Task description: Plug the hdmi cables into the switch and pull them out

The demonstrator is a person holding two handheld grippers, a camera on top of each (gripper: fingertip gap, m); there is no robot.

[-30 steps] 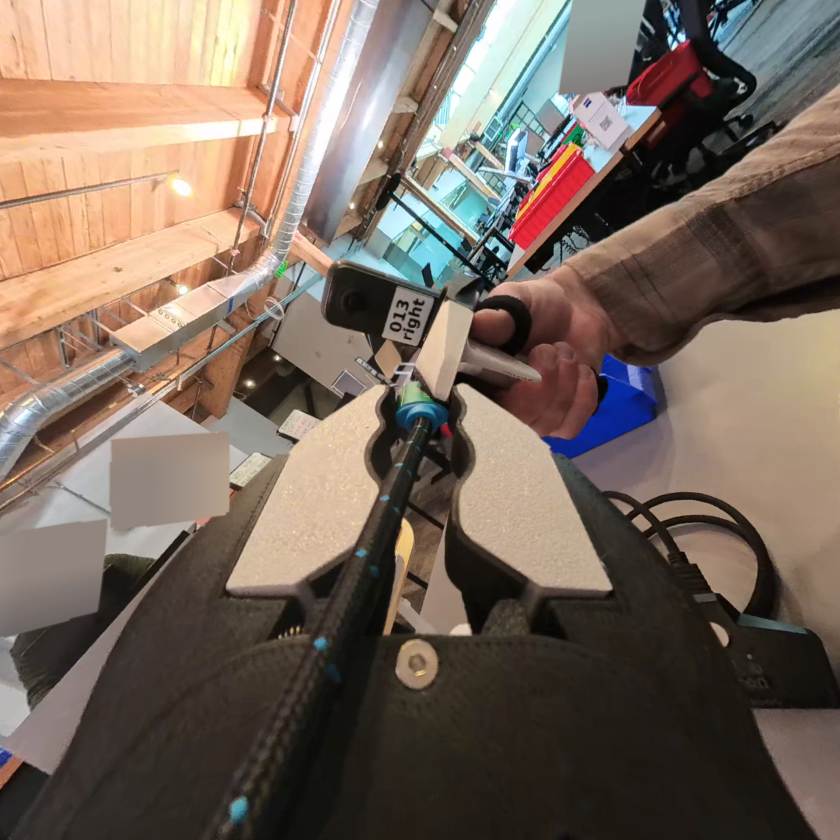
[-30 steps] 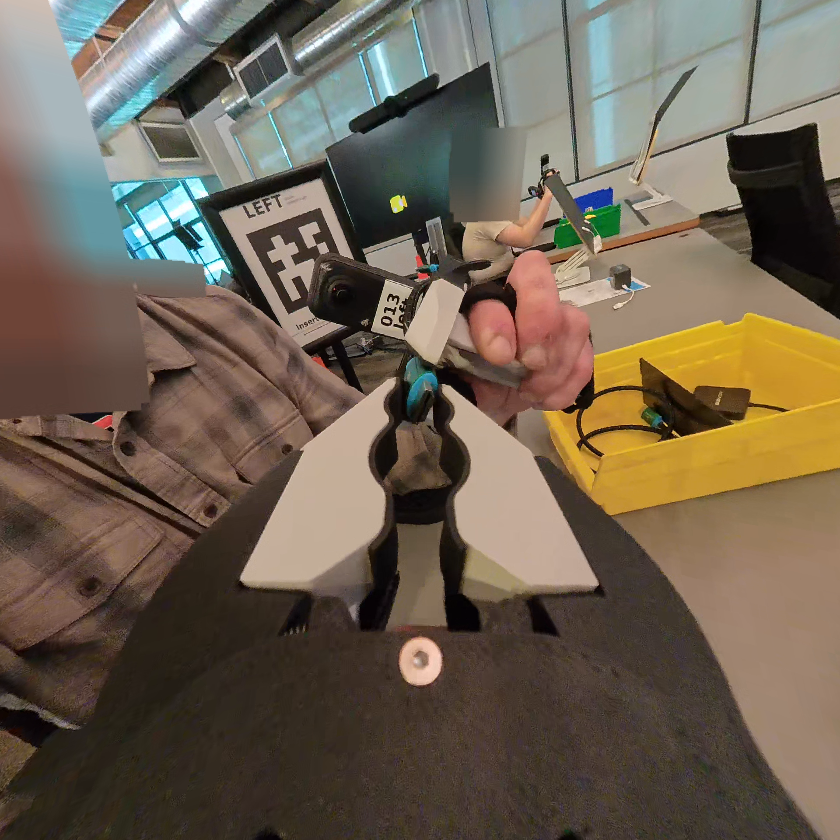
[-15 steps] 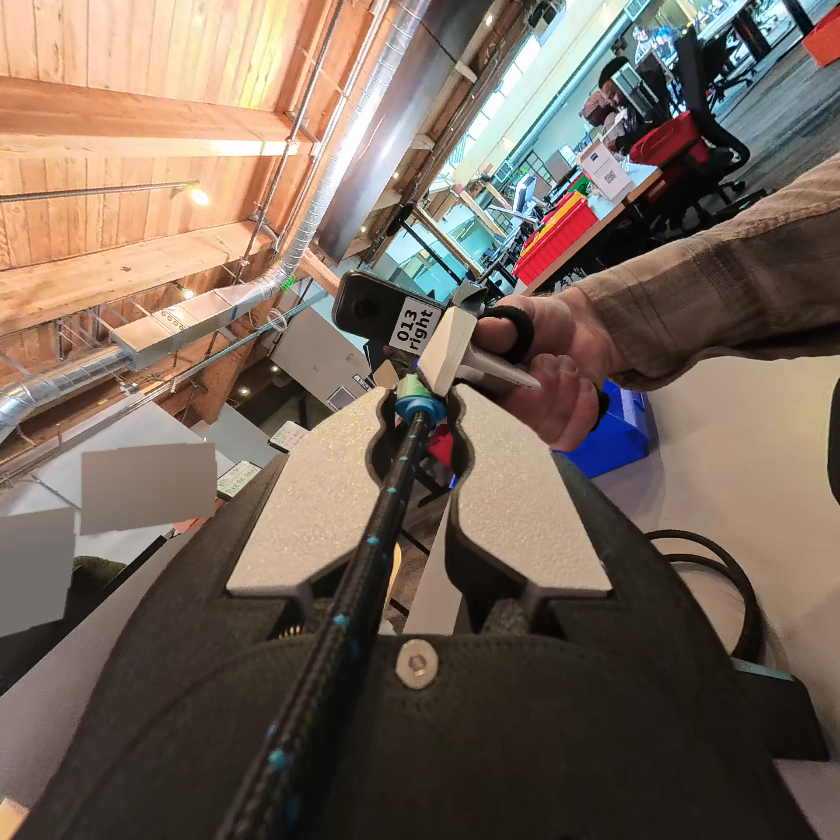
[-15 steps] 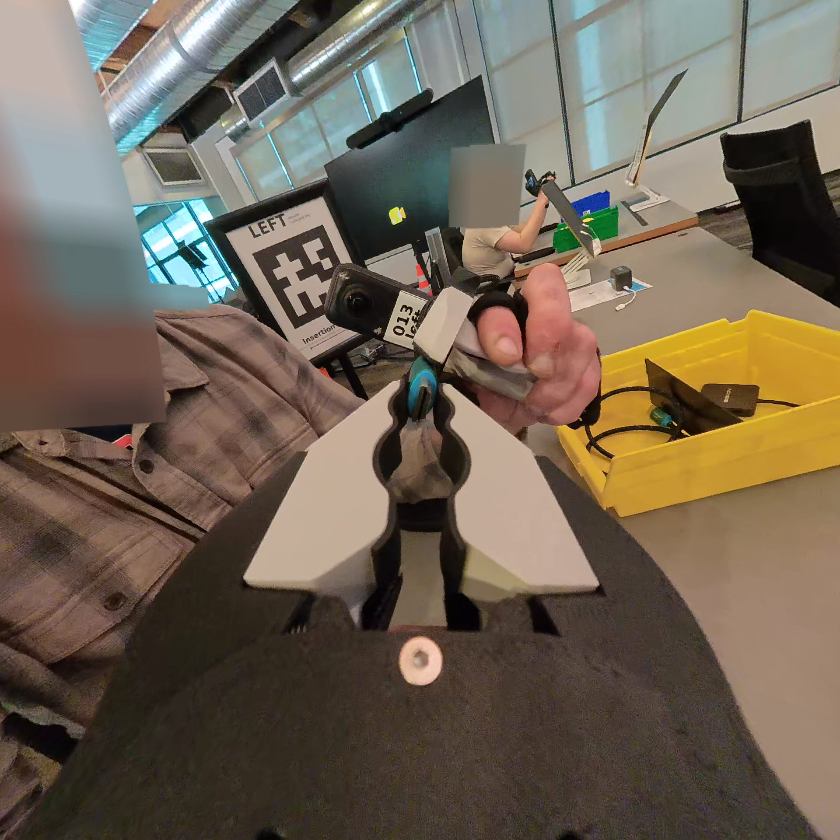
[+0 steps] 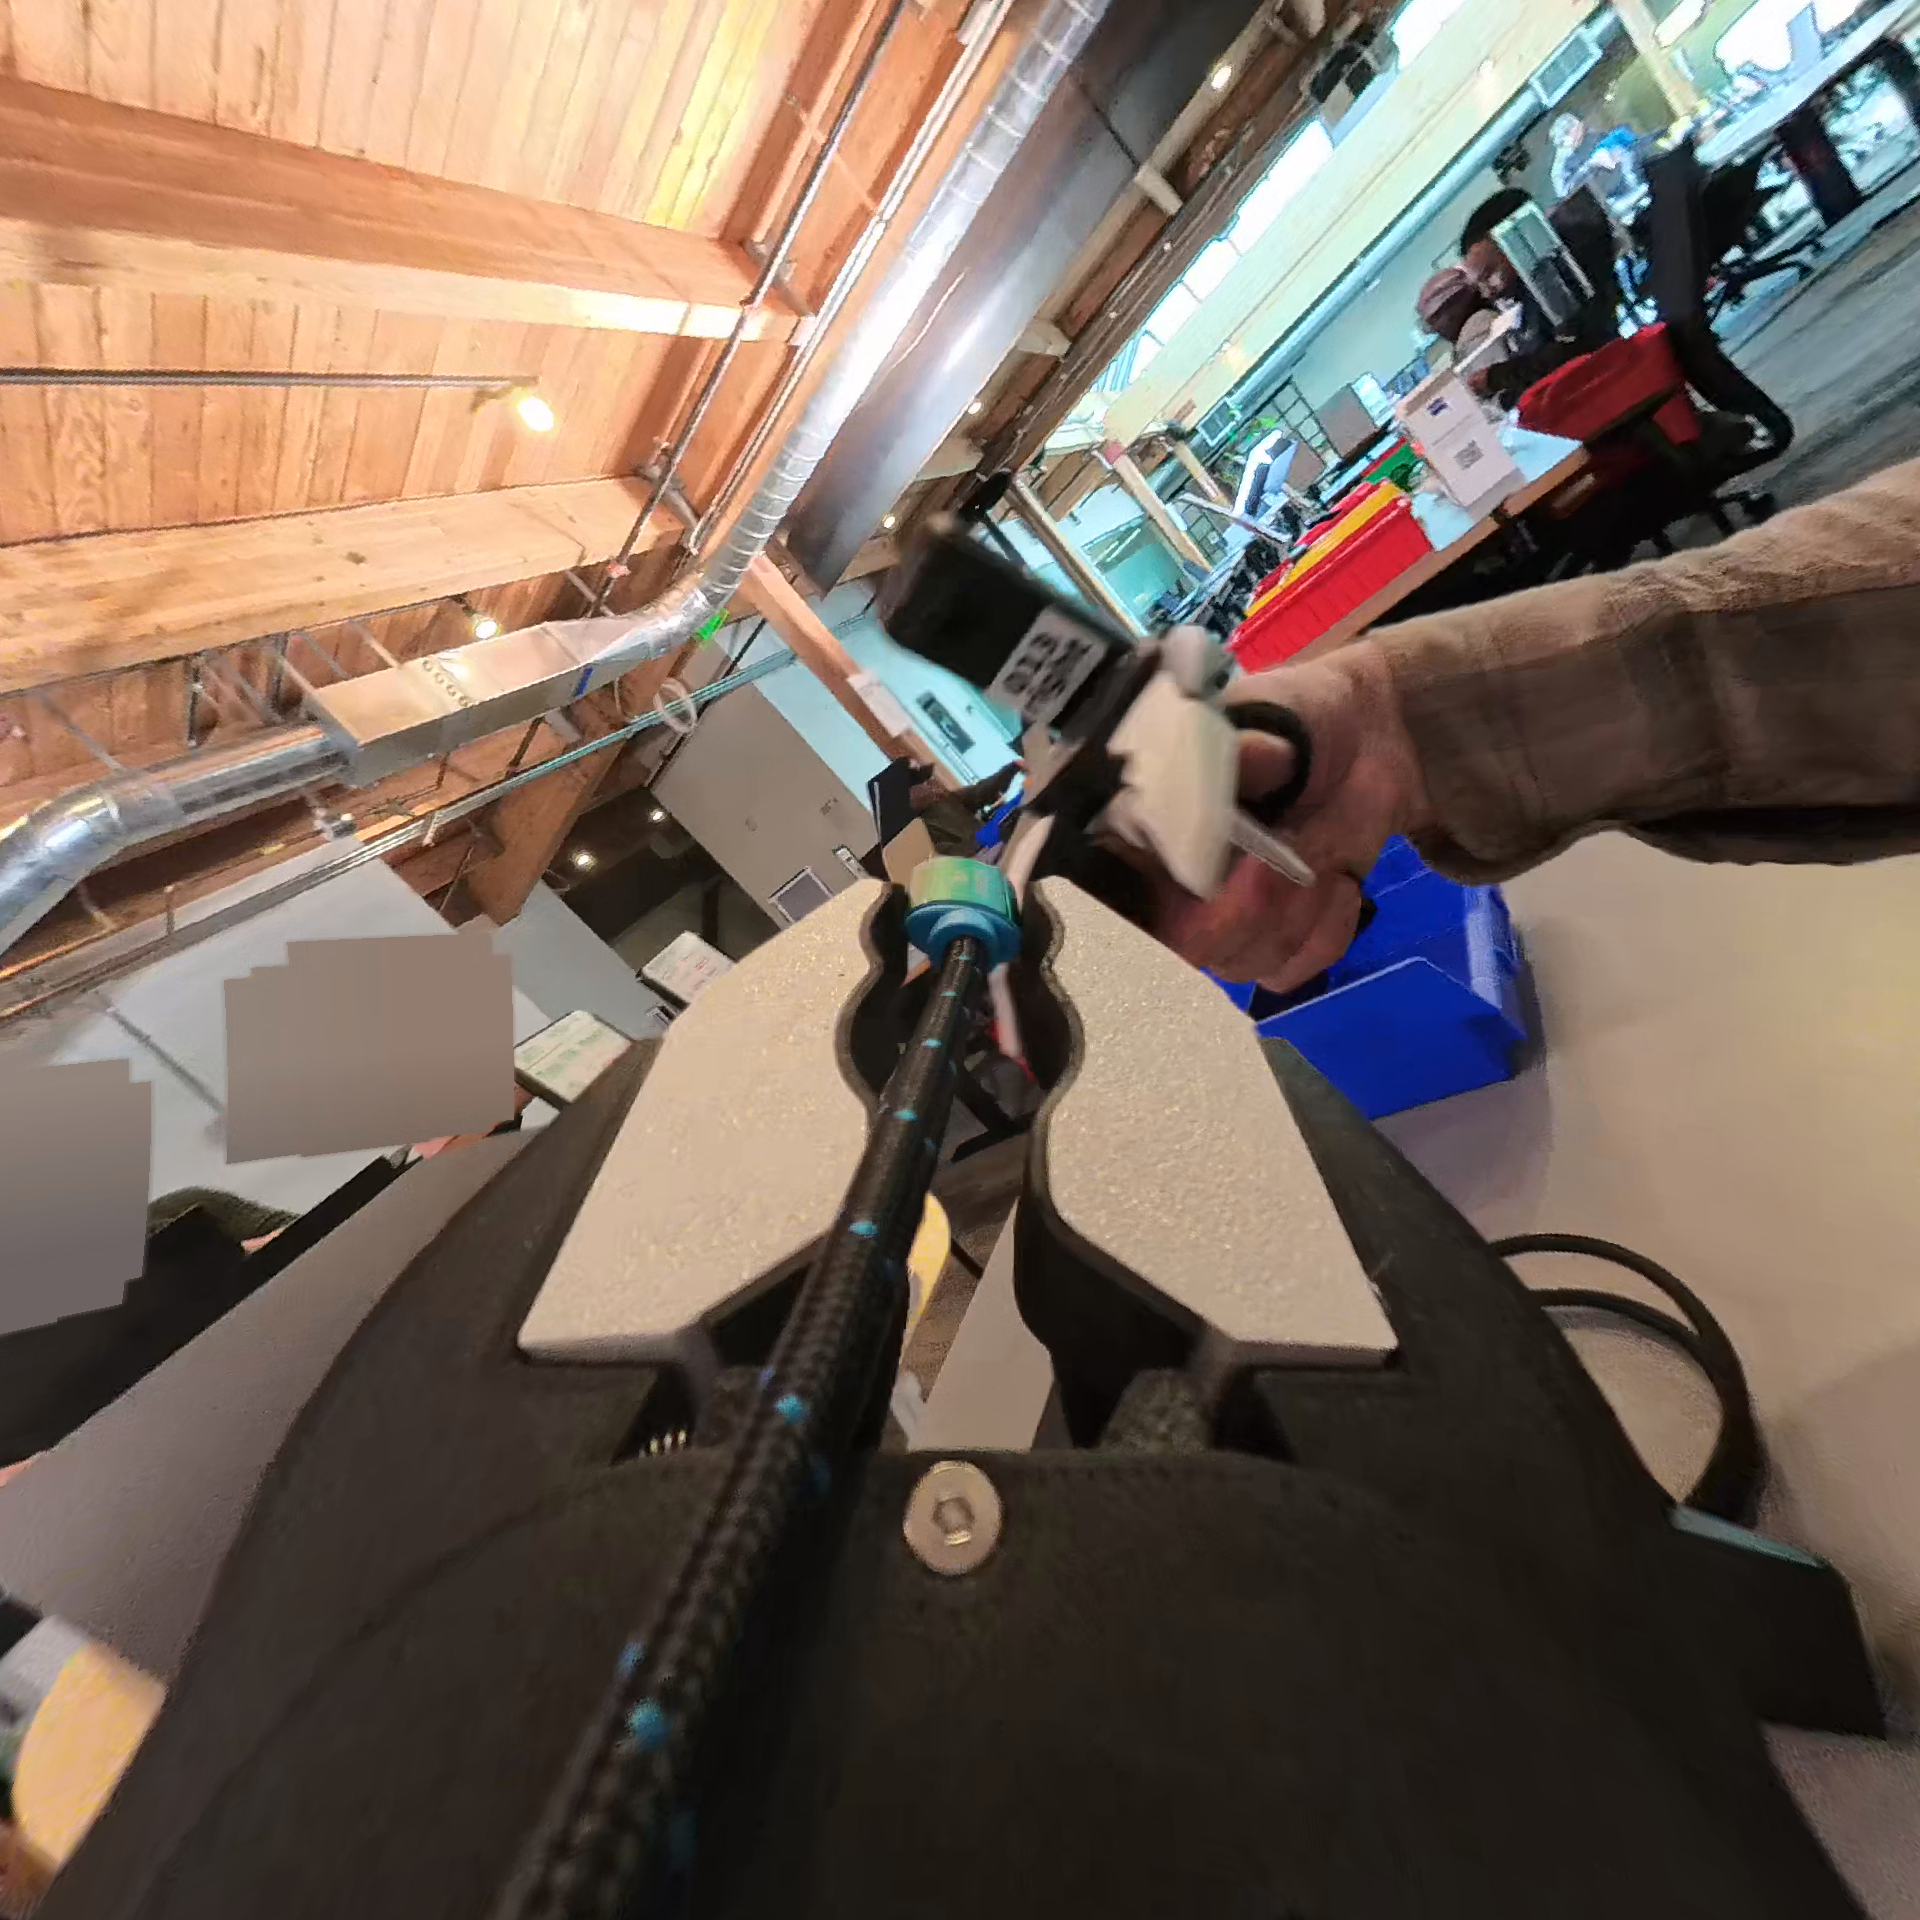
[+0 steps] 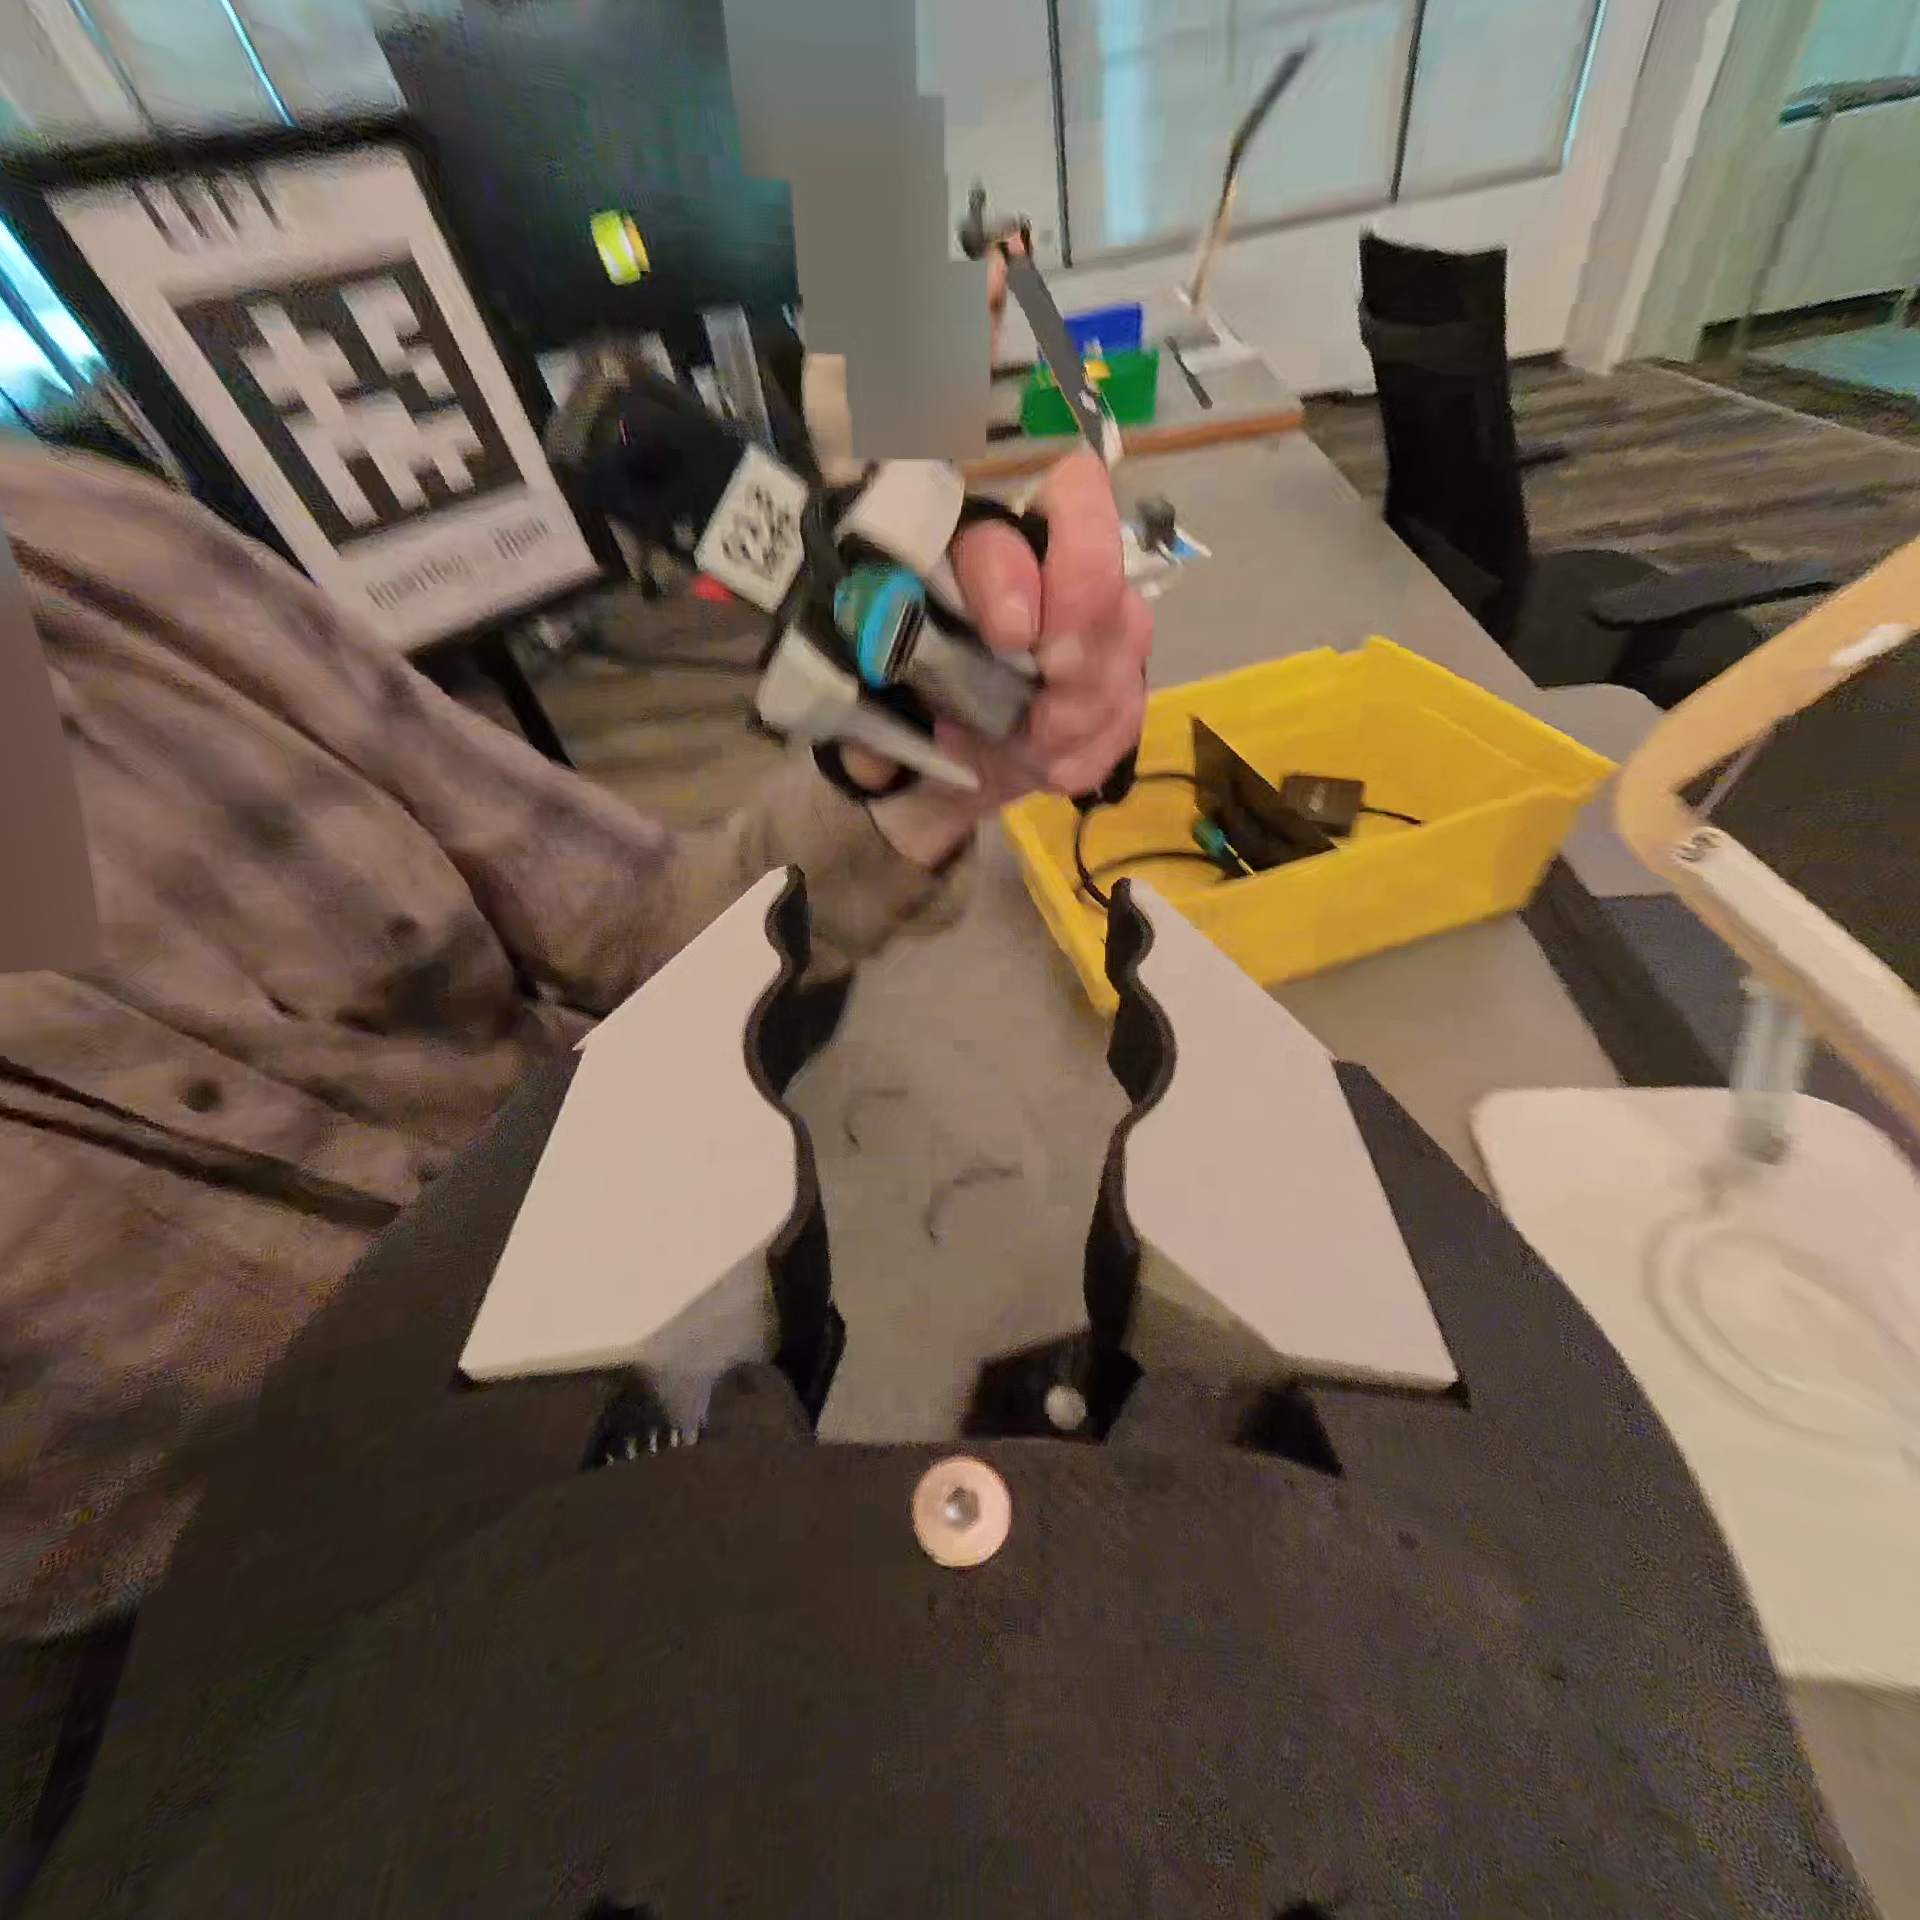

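Note:
My left gripper is shut on the blue and green plug of a black braided HDMI cable, held up in the air. The cable runs back between the fingers. A black switch box with a looped black cable lies on the table at the lower right. My right gripper is open and empty above the table. In the right wrist view the left gripper with the blue plug is ahead of it and apart from it. The right gripper also shows in the left wrist view, held by a hand.
A yellow bin on the grey table holds black boxes and cables. A white lamp base stands at the right. A blue bin sits past the left gripper. A person's plaid sleeve fills the left. The left gripper's tips are roughly 5 cm from the right gripper's.
My right gripper has opened and drawn back and away from the plug. My left gripper still holds the plug and has tilted a little.

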